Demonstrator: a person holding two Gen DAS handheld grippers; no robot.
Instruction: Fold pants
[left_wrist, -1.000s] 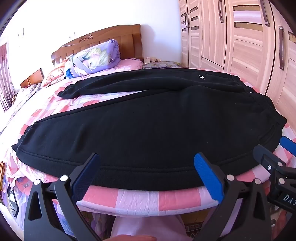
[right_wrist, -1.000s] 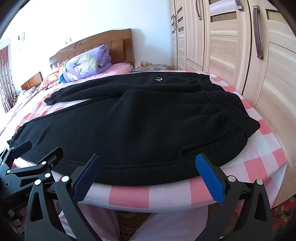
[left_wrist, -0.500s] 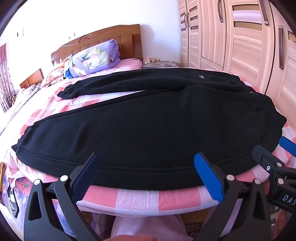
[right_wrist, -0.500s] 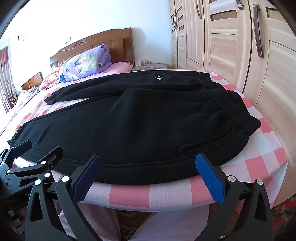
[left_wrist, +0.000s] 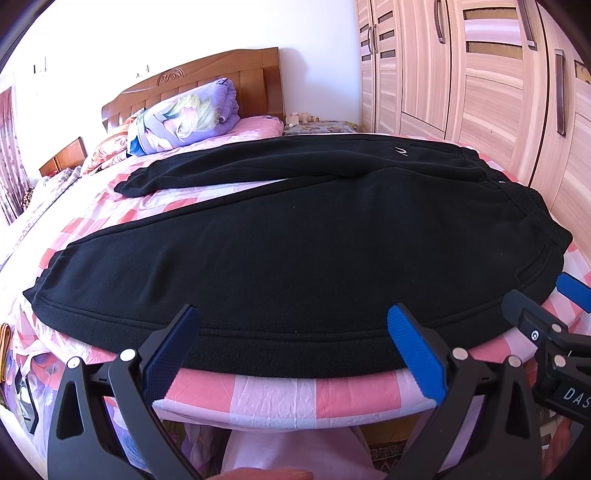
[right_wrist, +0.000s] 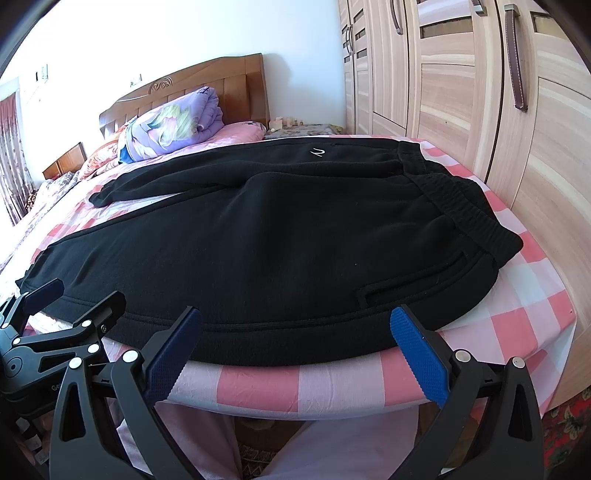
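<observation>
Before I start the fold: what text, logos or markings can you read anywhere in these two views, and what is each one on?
"DAS", cut off by the frame edge: white letters on the body of the right gripper, seen in the left wrist view.
"GO", partly hidden: faint letters on the body of the left gripper, seen in the right wrist view.
Small white embroidered mark on the black pants: a logo, not readable letters.
Character on the purple quilt: too blurred to read.

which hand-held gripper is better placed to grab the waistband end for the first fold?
Right hand-held gripper, probably. The waistband of the pants lies on its side; the left hand-held gripper sits nearer the cuffs. Both are open.
</observation>
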